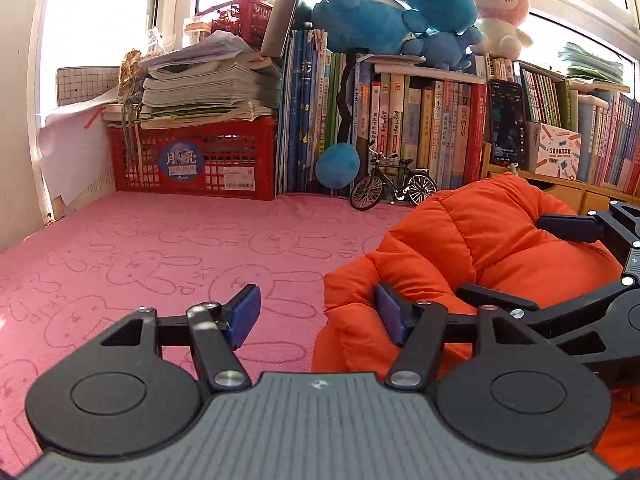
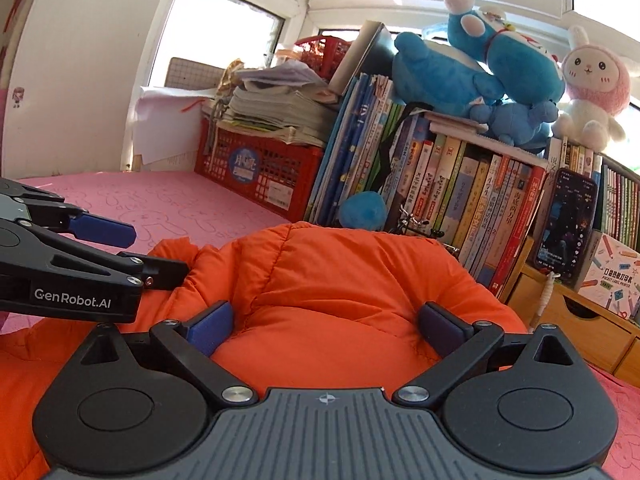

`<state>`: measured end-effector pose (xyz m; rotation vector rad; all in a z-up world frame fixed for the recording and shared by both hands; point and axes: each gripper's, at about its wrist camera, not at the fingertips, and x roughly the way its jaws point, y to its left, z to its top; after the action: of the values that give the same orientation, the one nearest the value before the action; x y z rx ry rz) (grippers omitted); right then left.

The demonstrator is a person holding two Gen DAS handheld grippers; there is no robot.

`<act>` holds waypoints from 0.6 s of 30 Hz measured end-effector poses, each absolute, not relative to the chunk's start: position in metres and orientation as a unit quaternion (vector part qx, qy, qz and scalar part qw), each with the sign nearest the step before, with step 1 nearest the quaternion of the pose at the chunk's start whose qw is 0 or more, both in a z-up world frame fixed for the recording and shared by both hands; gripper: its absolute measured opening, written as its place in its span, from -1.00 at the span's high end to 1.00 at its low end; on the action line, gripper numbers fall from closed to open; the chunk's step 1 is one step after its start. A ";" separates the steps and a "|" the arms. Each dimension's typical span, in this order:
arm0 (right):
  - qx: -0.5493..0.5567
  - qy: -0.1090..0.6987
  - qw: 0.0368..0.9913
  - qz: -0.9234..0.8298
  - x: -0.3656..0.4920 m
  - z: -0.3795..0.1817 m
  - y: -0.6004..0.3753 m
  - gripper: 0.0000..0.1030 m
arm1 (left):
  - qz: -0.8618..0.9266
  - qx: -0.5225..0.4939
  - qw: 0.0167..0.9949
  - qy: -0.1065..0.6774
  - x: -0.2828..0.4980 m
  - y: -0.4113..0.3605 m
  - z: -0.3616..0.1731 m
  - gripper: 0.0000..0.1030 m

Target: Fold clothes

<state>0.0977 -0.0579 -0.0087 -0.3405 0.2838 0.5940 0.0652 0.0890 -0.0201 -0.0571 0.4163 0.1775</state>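
Observation:
A puffy orange jacket (image 1: 480, 240) lies bunched on the pink rabbit-print cloth (image 1: 160, 248). In the left wrist view my left gripper (image 1: 318, 312) is open. Its left pad hangs over the bare cloth and its right pad rests against the jacket's left edge. My right gripper (image 1: 500, 258) comes in from the right over the jacket. In the right wrist view the right gripper (image 2: 326, 328) stands wide open, with the jacket (image 2: 332, 280) bulging between its blue pads (image 2: 210, 326). The left gripper (image 2: 160, 254) shows at the left, at the jacket's edge.
A red crate (image 1: 192, 160) with stacked papers stands at the back left. Rows of books (image 1: 400, 128), a model bicycle (image 1: 394, 188), a phone (image 1: 507, 122) and plush toys (image 1: 392, 8) line the back. A wooden drawer unit (image 2: 580, 328) sits at the right.

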 end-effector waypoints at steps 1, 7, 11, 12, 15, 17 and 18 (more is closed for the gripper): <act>-0.159 0.142 0.932 0.293 0.100 -0.009 -0.060 -0.98 | 0.088 -0.020 0.974 0.207 0.065 0.088 -0.022 -0.30; -0.111 0.163 0.928 0.317 0.112 -0.007 -0.073 -1.00 | 0.085 0.009 0.972 0.218 0.064 0.083 -0.028 -0.31; -0.111 0.198 0.926 0.303 0.123 -0.010 -0.070 -1.00 | 0.079 0.002 0.969 0.236 0.069 0.086 -0.029 -0.31; -0.119 0.203 0.926 0.296 0.124 -0.011 -0.067 -1.00 | 0.080 0.003 0.968 0.239 0.070 0.086 -0.029 -0.30; -0.130 0.217 0.924 0.286 0.131 -0.018 -0.062 -1.00 | 0.078 0.003 0.965 0.249 0.073 0.087 -0.030 -0.31; -0.124 0.228 0.922 0.287 0.137 -0.022 -0.063 -1.00 | 0.077 0.002 0.965 0.252 0.074 0.087 -0.031 -0.31; -0.125 0.228 0.922 0.287 0.136 -0.022 -0.063 -1.00 | 0.076 0.001 0.965 0.253 0.074 0.088 -0.031 -0.31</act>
<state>0.1360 -0.0630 -0.0220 -0.2574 0.4677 0.5897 0.0736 0.0875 -0.0306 0.0028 0.5114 0.1543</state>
